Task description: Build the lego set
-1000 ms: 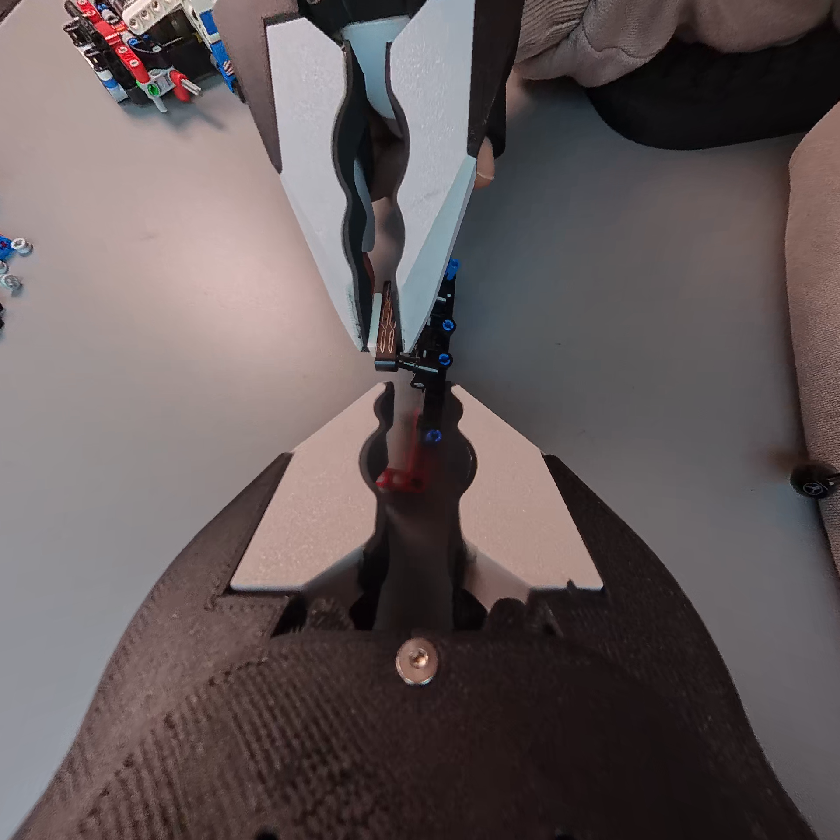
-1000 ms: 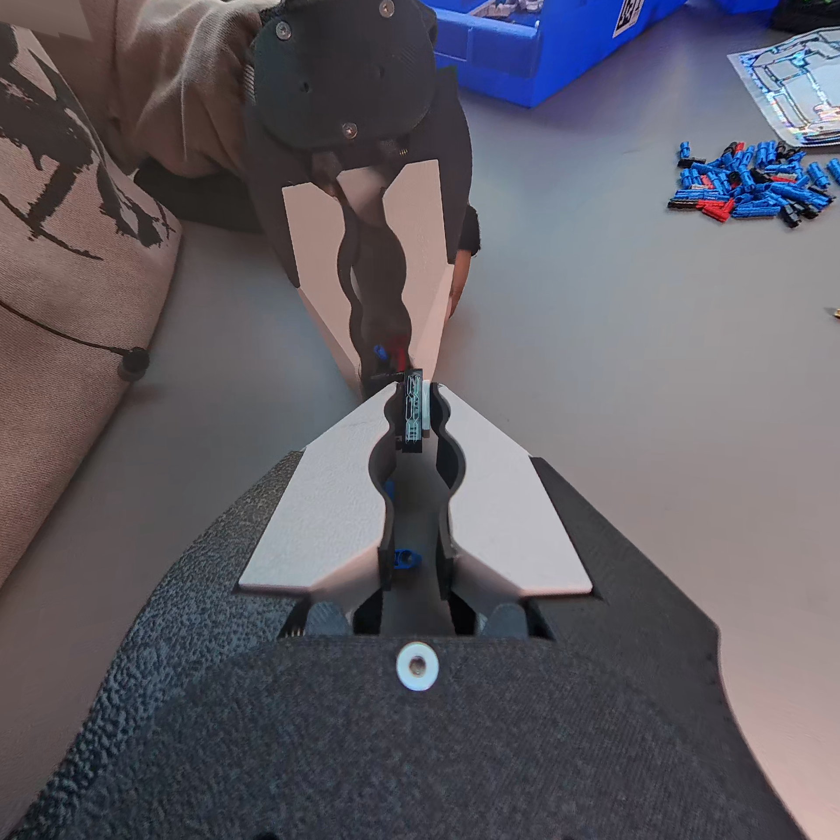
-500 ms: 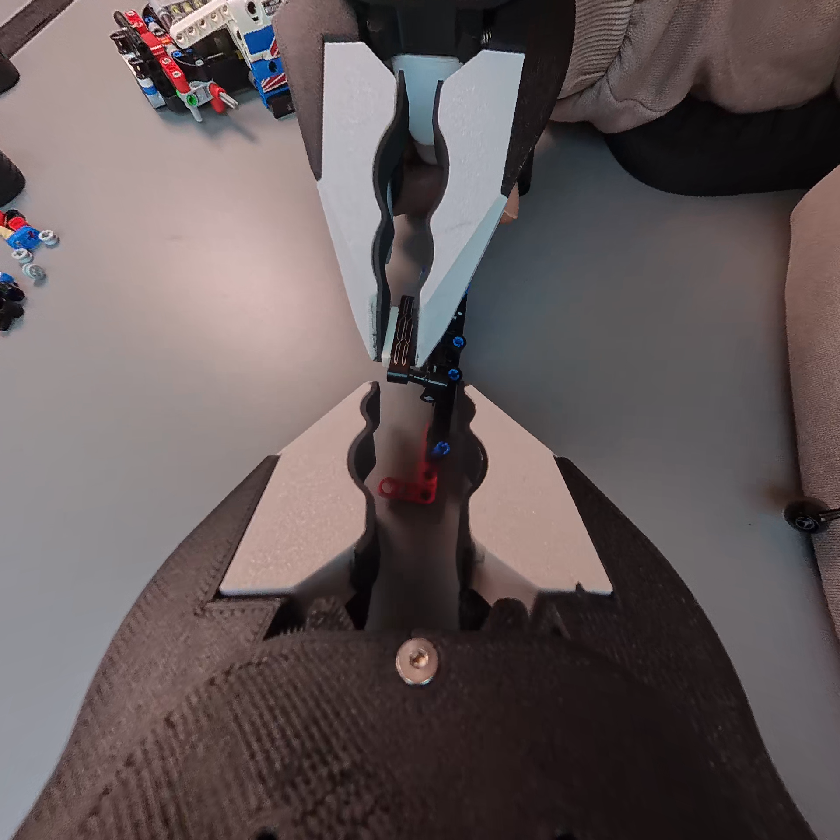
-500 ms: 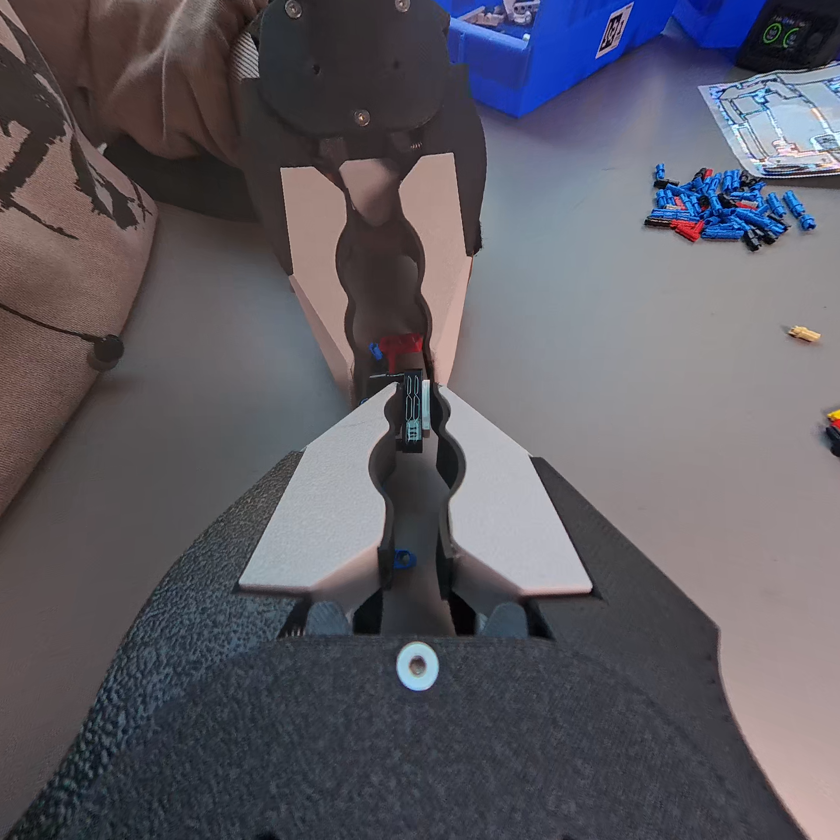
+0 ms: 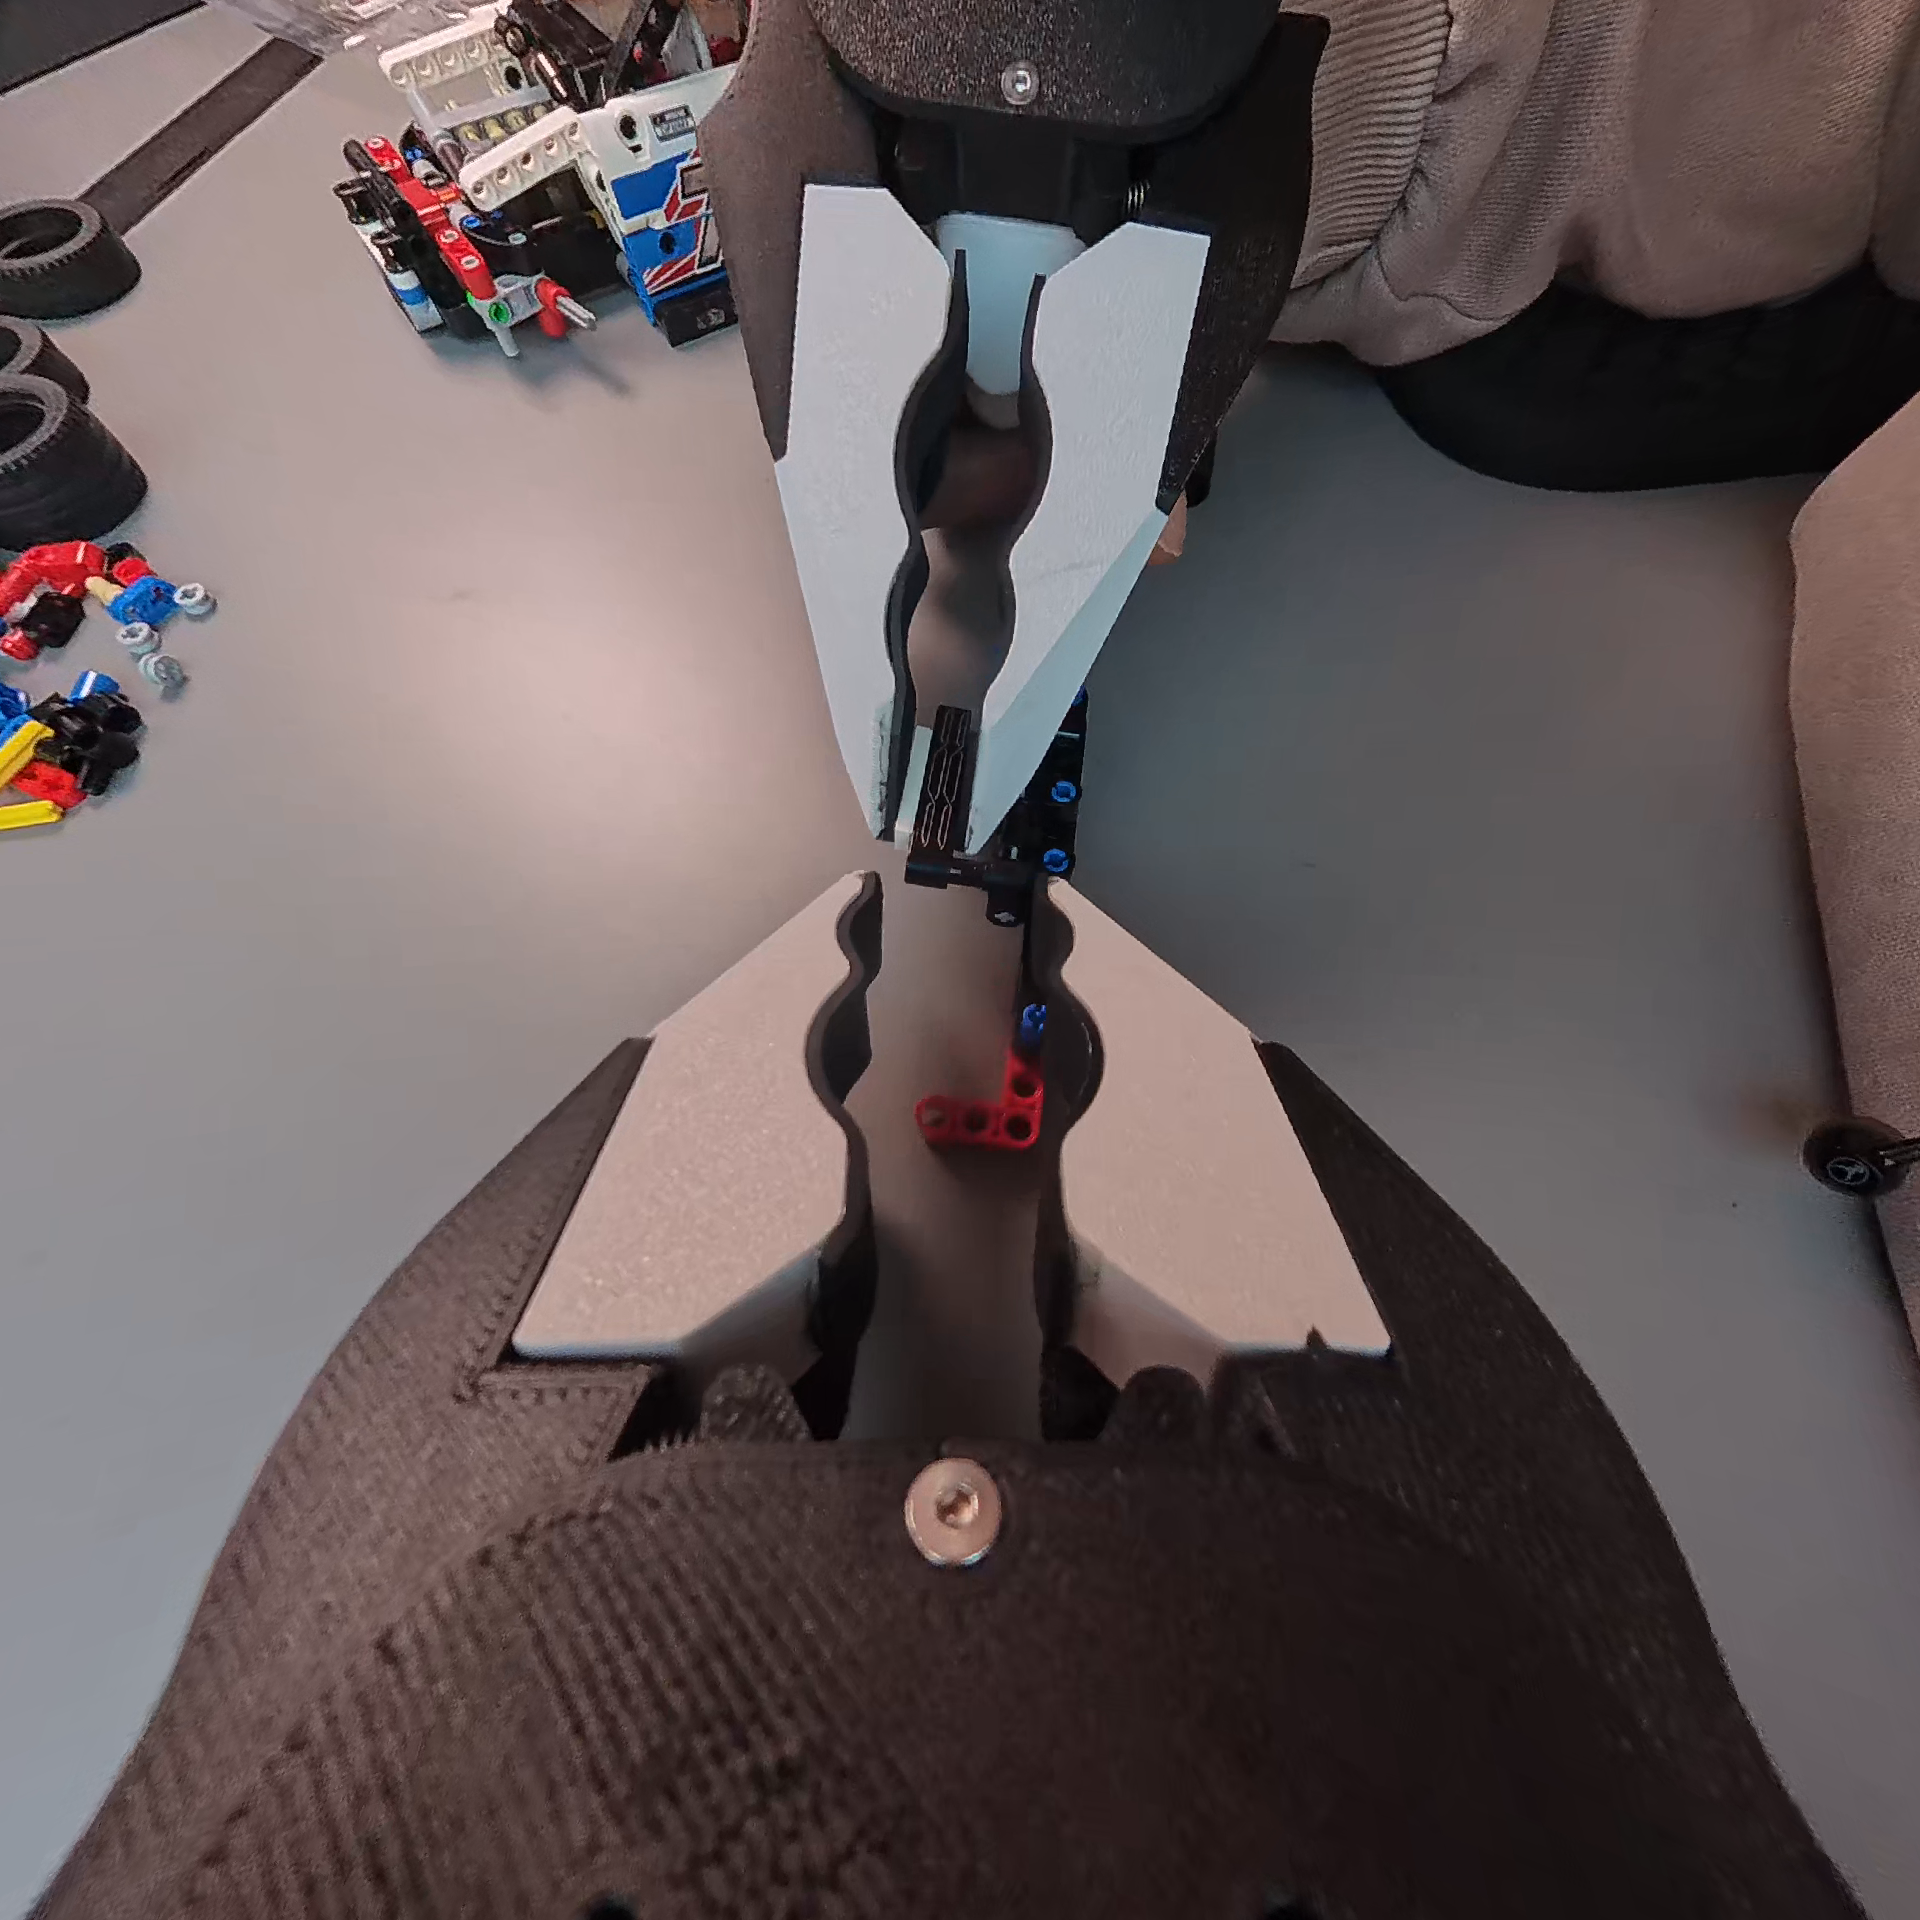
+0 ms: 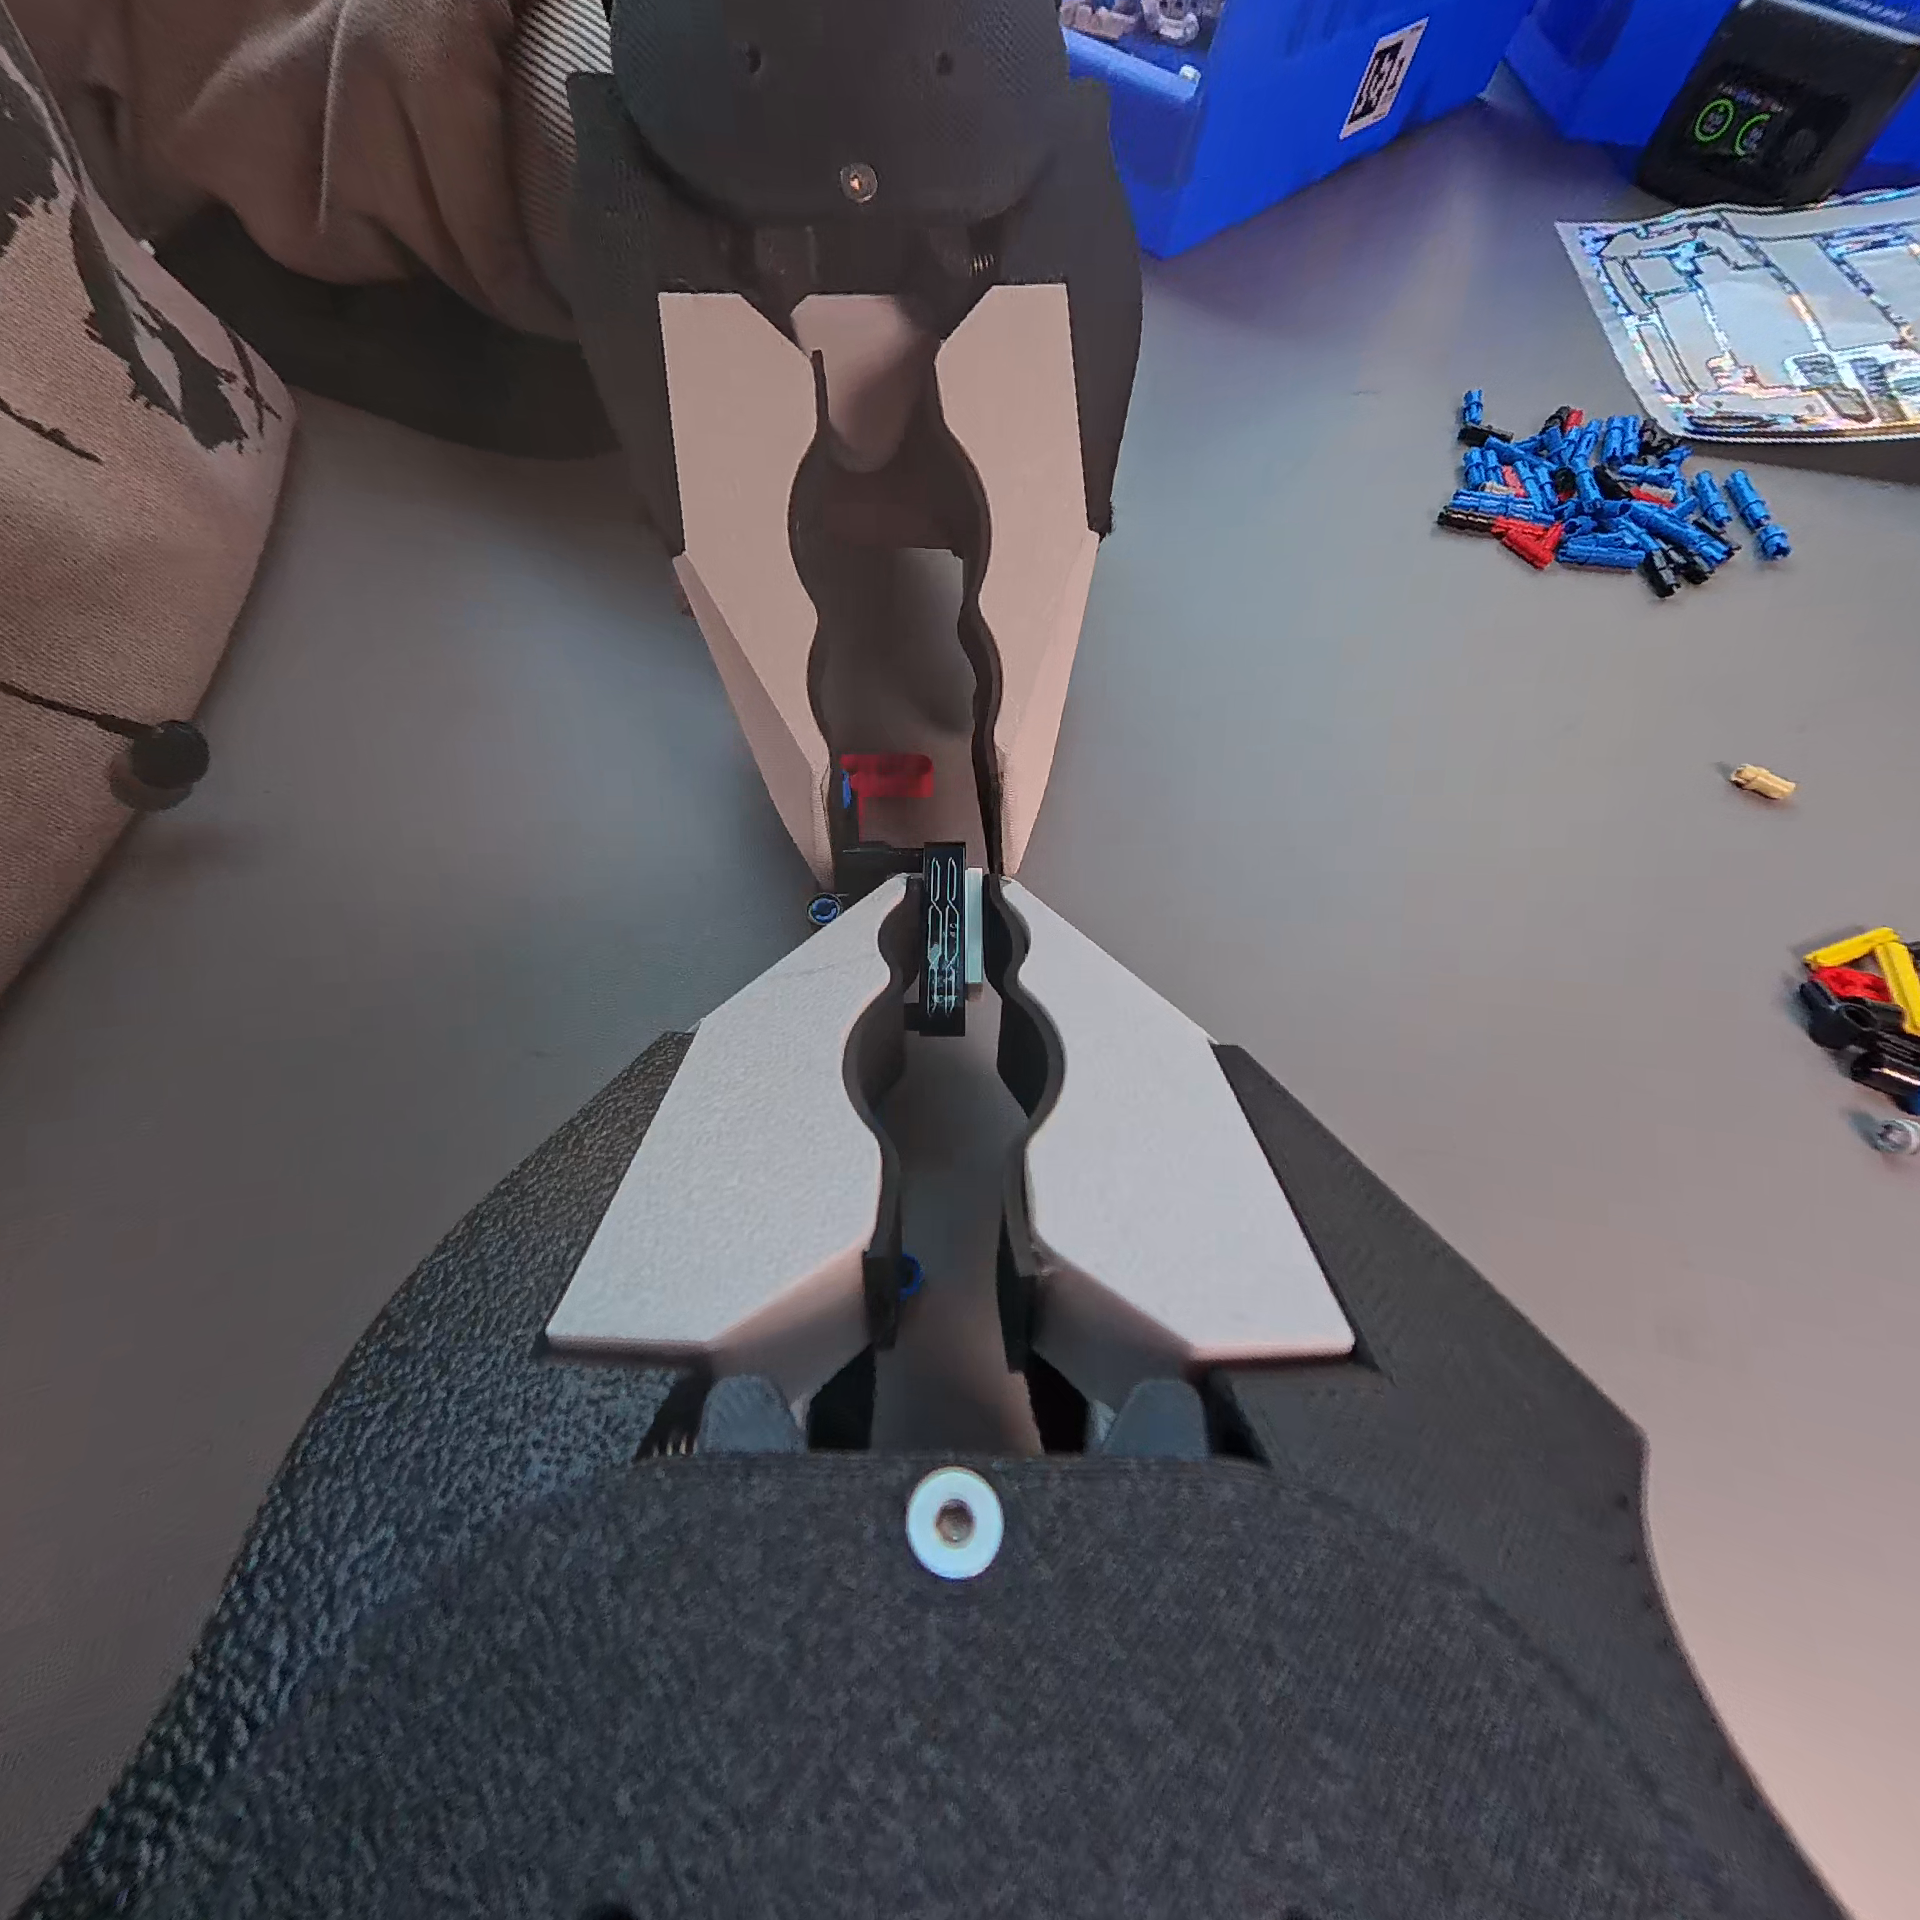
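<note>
A small black lego sub-assembly point(image 5: 1039, 831) with blue pins and a red L-shaped piece point(image 5: 982, 1107) hangs between the two grippers above the grey table. My right gripper point(image 6: 951, 883) is shut on its black patterned tile point(image 6: 943, 956), with a white piece beside the tile. In the left wrist view the right gripper point(image 5: 930, 831) points toward me. My left gripper point(image 5: 956, 883) is open. The black beam lies along its right finger's inner side and the red piece sits free in the gap. The left gripper also shows in the right wrist view point(image 6: 914, 852).
A partly built white, blue and red car model point(image 5: 540, 208) stands far left, with black tyres point(image 5: 62, 468) and loose pieces point(image 5: 73, 686). A pile of blue pins point(image 6: 1600, 509), a printed sheet point(image 6: 1766, 312), a blue bin point(image 6: 1299, 104) and yellow-black parts point(image 6: 1860, 997) lie right. The person's sleeves are close behind. Left and right tips are no more than a few centimetres apart.
My left gripper's jaws have spread apart and let go of the beam. The right gripper keeps its hold on the tile. Both views now show more of the table.
</note>
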### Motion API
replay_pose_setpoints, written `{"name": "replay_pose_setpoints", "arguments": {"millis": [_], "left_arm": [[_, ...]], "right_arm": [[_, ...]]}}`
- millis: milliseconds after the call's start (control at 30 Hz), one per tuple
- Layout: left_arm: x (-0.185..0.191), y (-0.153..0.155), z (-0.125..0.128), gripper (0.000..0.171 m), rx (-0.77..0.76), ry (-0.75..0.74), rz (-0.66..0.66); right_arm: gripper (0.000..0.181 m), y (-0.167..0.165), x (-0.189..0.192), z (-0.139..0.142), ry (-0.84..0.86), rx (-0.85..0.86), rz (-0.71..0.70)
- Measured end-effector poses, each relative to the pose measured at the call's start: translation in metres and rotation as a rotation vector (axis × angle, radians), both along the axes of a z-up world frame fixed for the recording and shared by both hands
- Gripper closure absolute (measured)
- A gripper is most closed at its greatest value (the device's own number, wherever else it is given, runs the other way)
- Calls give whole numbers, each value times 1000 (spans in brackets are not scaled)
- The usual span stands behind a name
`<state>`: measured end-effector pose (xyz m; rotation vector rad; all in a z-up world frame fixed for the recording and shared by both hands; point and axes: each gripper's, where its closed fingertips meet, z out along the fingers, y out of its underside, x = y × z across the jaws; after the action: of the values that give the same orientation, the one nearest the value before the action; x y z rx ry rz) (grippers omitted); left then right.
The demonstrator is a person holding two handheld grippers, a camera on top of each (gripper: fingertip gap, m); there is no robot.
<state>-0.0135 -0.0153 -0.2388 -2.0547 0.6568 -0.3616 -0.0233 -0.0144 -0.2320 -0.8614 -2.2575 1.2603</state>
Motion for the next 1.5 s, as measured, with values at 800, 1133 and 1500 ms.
{"name": "replay_pose_setpoints", "arguments": {"millis": [800,1133,1500], "left_arm": [[6,-2,0,151,36,57,-46],[5,-2,0,153,37,59,-41],[5,-1,-3,152,35,73,-37]], "right_arm": [[171,-1,3,-1,9,12,11],[172,-2,4,-1,22,34,11],[153,1,7,3,-28,-19,5]]}}
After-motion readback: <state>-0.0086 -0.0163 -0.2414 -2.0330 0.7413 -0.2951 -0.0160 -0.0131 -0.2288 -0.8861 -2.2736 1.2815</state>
